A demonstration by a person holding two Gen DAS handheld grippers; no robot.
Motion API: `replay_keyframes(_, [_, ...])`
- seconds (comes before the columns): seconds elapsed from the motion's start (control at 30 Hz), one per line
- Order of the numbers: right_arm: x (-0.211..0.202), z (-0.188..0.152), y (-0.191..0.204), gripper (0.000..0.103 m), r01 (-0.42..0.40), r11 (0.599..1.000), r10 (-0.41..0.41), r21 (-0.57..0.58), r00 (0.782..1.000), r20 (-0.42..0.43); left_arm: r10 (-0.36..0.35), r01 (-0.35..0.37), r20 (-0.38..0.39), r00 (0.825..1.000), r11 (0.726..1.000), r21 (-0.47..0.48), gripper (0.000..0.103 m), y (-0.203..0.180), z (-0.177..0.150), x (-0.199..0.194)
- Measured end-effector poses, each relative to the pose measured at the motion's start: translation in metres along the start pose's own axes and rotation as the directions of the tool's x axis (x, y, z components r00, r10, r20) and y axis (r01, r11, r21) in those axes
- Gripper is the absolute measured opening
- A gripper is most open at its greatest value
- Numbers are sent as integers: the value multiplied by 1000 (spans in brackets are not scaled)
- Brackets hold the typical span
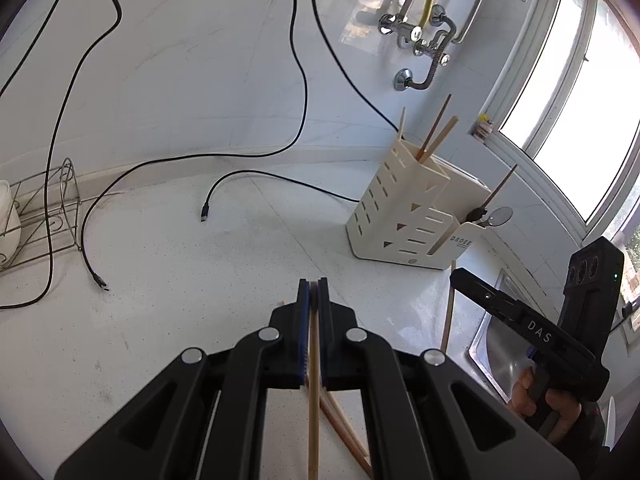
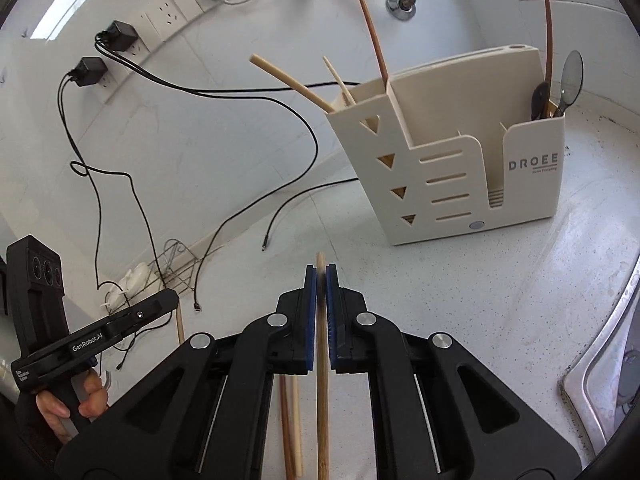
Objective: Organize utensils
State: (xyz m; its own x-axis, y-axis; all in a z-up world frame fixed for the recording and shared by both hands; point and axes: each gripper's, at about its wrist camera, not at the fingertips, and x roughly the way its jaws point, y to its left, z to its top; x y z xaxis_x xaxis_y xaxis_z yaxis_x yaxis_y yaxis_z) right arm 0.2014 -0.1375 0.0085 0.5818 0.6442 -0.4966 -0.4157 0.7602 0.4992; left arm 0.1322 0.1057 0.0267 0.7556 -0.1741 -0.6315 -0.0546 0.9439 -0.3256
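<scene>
My left gripper (image 1: 313, 284) is shut on a light wooden chopstick (image 1: 314, 400) that runs down between the pads; it also shows in the right wrist view (image 2: 170, 302). My right gripper (image 2: 320, 270) is shut on another bamboo chopstick (image 2: 322, 400), tip just past the pads; it also shows in the left wrist view (image 1: 456, 276). The cream utensil holder (image 2: 464, 160) stands on the counter ahead of the right gripper, and right of the left one (image 1: 404, 216). Chopsticks stand in its tall left compartment (image 2: 304, 88). Spoons (image 2: 570, 76) stand in its right pocket. More chopsticks lie on the counter (image 2: 290, 420).
Black cables (image 1: 208, 208) trail over the white counter from wall plugs (image 2: 90, 68). A wire rack (image 1: 44, 216) stands at the left. A steel sink edge (image 2: 600, 360) lies at the right. Pipes and taps (image 1: 420, 32) hang on the wall behind.
</scene>
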Motion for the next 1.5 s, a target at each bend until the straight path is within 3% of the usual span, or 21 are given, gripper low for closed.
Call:
replay_keyframes(0.23, [-47, 10, 21, 4, -69, 994, 79, -81, 989, 122, -59, 52, 131, 990, 997, 60, 3, -20, 0, -52])
replay_keyframes(0.43, [-70, 24, 36, 4, -52, 987, 81, -152, 978, 193, -79, 59, 205, 976, 993, 101, 3, -35, 10, -76])
replay_keyframes(0.8, [-88, 38, 33, 4, 2, 981, 49, -195, 965, 257, -114, 77, 243, 963, 984, 159, 0, -55, 33, -77])
replay_keyframes(1.03, [-101, 52, 21, 4, 59, 980, 1, -190, 954, 300, -133, 88, 244, 961, 979, 185, 0, -64, 47, -69])
replay_keyframes(1.2, [-104, 52, 16, 4, 71, 981, -12, -182, 952, 306, -82, 51, 221, 972, 988, 145, 0, -41, 45, -65])
replay_keyframes(1.5, [-99, 48, 13, 4, 81, 981, -28, -177, 959, 283, 29, -41, 71, 997, 982, 183, 0, 23, 27, -43])
